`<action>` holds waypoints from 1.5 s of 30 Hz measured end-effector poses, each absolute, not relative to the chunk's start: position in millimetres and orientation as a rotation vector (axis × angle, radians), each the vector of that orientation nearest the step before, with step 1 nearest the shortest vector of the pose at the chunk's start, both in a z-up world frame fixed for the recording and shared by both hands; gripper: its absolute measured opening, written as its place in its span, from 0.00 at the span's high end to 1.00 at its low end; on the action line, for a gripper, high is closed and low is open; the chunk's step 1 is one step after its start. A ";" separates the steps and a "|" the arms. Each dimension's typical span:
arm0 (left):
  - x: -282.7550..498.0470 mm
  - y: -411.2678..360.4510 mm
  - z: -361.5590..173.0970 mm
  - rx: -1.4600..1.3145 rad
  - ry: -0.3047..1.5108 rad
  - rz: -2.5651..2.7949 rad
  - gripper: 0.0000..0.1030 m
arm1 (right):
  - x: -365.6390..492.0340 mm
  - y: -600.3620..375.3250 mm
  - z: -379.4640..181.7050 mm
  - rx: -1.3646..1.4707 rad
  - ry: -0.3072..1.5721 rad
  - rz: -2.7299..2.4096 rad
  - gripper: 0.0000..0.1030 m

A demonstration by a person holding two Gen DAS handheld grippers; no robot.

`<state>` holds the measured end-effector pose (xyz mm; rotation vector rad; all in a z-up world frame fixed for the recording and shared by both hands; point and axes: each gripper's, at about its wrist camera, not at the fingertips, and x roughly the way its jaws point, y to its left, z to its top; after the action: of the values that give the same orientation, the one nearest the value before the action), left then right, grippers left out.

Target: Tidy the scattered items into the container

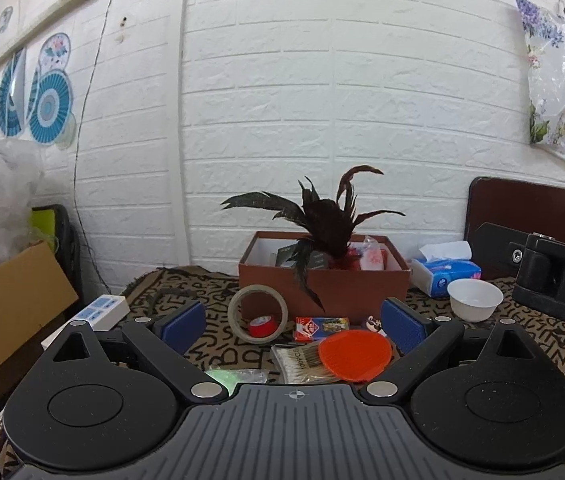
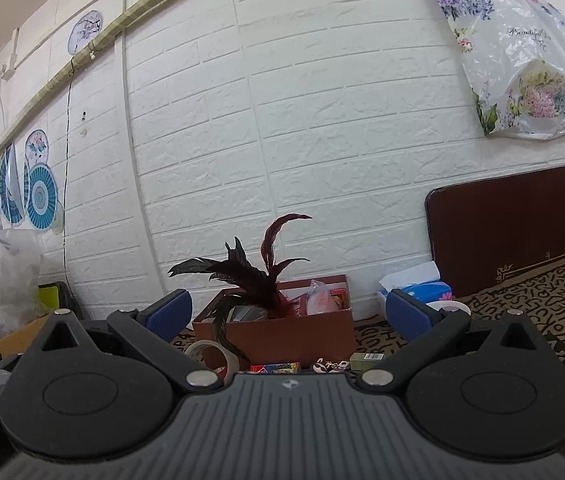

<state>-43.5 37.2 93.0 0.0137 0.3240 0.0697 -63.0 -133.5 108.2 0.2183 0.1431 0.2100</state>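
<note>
The left gripper (image 1: 293, 322) stood wide open and empty. Just inside its left jaw stood a tape ring (image 1: 258, 314) on edge, light and stiff, best taken across its rim. Between the jaws lay a card pack (image 1: 322, 327) and an orange lid (image 1: 355, 355), flat, thin, probably slippery. Beyond sat the box (image 1: 324, 280), already part filled. The right gripper (image 2: 288, 314) gaped too, holding nothing, the box straight ahead.
</note>
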 end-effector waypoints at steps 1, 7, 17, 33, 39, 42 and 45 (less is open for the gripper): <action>-43.7 37.7 92.2 0.013 0.325 0.070 0.03 | -62.8 -132.2 107.5 0.216 0.145 0.211 0.00; -44.3 37.2 86.9 0.022 0.338 0.058 0.03 | -62.8 -130.2 103.8 0.208 0.156 0.214 0.00; -43.8 35.4 82.0 0.021 0.355 0.051 0.03 | -59.2 -130.7 100.2 0.202 0.174 0.213 0.00; -40.6 35.1 79.8 0.012 0.395 0.025 0.02 | -59.0 -130.8 100.2 0.205 0.174 0.211 0.00; -41.1 35.9 78.9 0.003 0.395 0.027 0.02 | -60.7 -131.2 99.7 0.207 0.169 0.212 0.00; -41.8 36.1 78.7 0.007 0.392 0.036 0.02 | -61.0 -130.6 99.3 0.206 0.170 0.213 0.00; -42.1 36.9 78.7 0.008 0.387 0.042 0.02 | -60.8 -129.3 98.6 0.204 0.173 0.215 0.00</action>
<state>-42.1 36.9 78.7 0.0084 0.3869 0.0420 -60.8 -129.3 98.6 0.2037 0.1728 0.2148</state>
